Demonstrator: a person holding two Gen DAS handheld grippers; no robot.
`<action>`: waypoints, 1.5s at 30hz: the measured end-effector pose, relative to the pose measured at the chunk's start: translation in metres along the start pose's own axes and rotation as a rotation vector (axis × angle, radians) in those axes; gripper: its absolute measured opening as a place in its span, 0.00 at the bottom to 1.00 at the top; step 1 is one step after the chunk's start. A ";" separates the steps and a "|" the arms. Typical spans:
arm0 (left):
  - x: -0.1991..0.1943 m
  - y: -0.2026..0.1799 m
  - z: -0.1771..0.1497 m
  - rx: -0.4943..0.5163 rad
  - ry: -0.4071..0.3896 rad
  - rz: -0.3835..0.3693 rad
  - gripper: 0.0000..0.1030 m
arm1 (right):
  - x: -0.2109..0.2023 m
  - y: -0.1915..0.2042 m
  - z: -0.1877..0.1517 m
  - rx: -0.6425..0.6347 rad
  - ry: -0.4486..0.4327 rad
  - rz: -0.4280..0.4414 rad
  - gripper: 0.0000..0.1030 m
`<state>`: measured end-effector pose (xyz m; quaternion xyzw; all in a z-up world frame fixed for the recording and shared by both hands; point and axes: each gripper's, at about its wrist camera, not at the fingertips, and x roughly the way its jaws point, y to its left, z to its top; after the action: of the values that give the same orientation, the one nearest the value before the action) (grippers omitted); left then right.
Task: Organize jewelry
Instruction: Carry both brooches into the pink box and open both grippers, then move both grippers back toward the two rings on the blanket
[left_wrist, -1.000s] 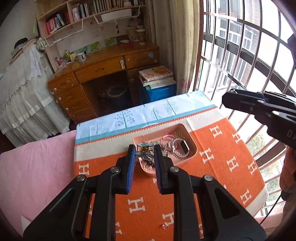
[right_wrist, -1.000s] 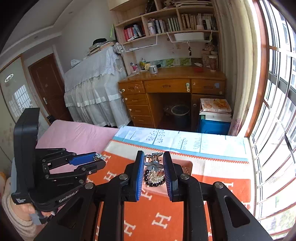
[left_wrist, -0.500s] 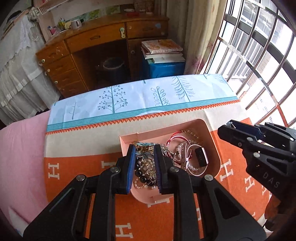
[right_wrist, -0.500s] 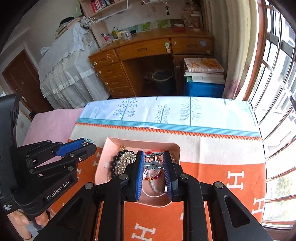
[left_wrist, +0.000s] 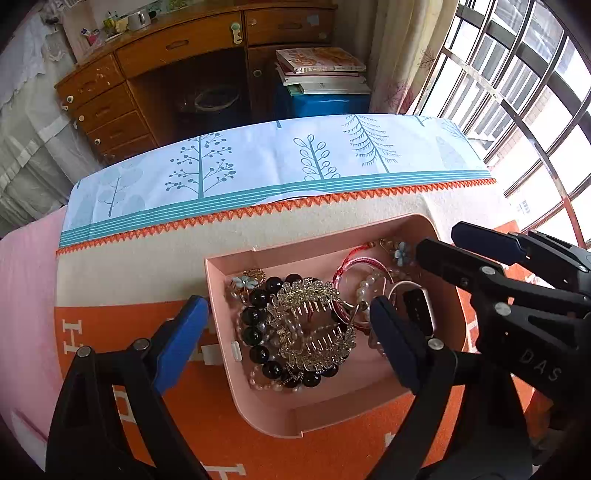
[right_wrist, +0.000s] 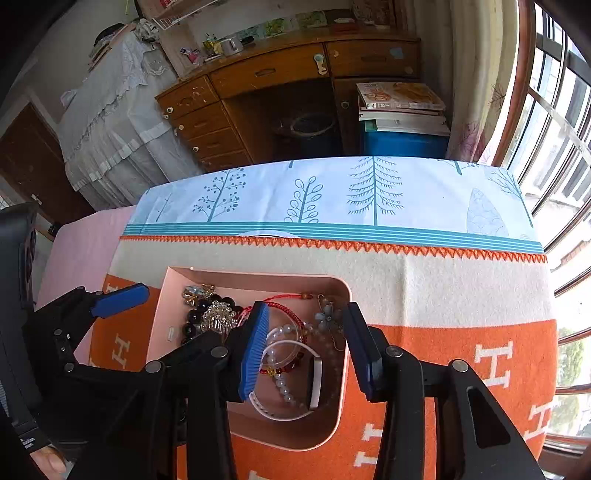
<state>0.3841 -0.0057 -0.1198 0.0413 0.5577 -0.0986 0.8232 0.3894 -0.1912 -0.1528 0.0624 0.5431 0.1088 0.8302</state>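
Note:
A pink tray (left_wrist: 229, 258) (right_wrist: 258, 275) on the orange blanket holds a heap of jewelry. My left gripper (left_wrist: 288, 325) hangs over its left half, jaws opening wide. A gold hair comb (left_wrist: 314, 317) on a black bead bracelet (left_wrist: 255, 321) lies loose below them. My right gripper (right_wrist: 306, 332) (left_wrist: 439, 240) is over the right half, jaws opening. Untouched under it lie a white-strap watch (right_wrist: 295, 413), a pearl bracelet (right_wrist: 280, 380), a red cord bracelet (right_wrist: 291, 314) and a blue flower pin (right_wrist: 327, 317).
The orange blanket (left_wrist: 110, 332) with white letters lies over a tree-print cloth (left_wrist: 258, 166) and a pink cover (left_wrist: 26, 280). Beyond the table stand a wooden desk (right_wrist: 277, 74), books on a blue box (right_wrist: 402, 110) and a barred window (left_wrist: 535, 92).
Both grippers came down from high above the table to just over the tray. Each was shut on a small jewelry piece; now both are open and the pieces lie in the tray.

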 end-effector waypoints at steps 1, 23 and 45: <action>-0.003 0.002 -0.001 -0.005 -0.005 -0.003 0.86 | -0.005 0.000 0.000 -0.001 -0.007 0.003 0.42; -0.117 0.015 -0.073 0.048 -0.144 0.016 0.99 | -0.135 0.027 -0.057 -0.057 -0.157 0.032 0.42; -0.184 0.009 -0.269 0.087 -0.157 -0.024 0.99 | -0.200 0.058 -0.274 -0.230 -0.183 0.128 0.66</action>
<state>0.0753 0.0726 -0.0510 0.0626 0.4872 -0.1355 0.8604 0.0545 -0.1891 -0.0729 0.0108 0.4440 0.2169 0.8693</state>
